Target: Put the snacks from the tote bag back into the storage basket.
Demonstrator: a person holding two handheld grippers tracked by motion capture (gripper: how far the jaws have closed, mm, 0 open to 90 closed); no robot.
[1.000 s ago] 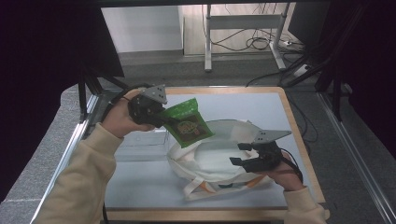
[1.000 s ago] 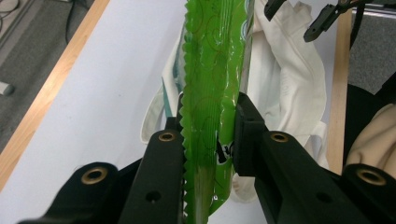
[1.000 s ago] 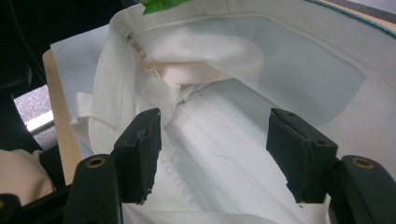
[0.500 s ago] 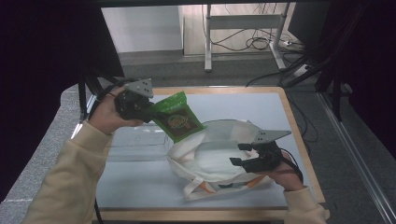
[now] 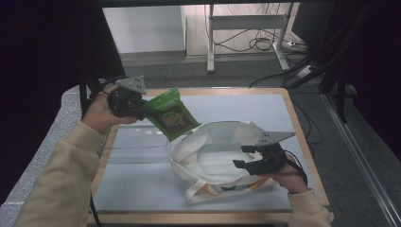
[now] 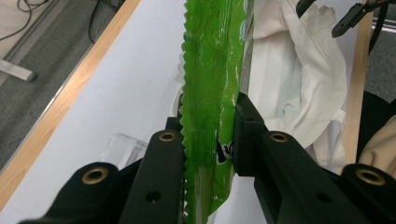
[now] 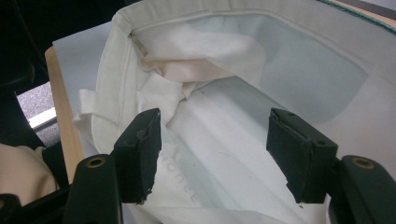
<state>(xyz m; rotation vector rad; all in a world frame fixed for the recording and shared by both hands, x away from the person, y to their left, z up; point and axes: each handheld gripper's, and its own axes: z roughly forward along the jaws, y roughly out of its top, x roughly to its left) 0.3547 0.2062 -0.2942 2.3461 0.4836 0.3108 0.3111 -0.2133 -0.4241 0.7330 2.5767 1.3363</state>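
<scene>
At the left, the left gripper [image 5: 142,109] is clamped on the crimped edge of a glossy green packet [image 5: 171,115], held in the air over the table [image 5: 142,189], up and left of the bag [image 5: 208,156]. The packet looks like thin crinkly film with a serrated seal. Whether it is going in or coming out cannot be told; the soft white cloth bag lies slumped, mouth open. At the right, the right gripper [image 5: 242,156] hangs with jaws apart, holding nothing, over the bag's mouth.
</scene>
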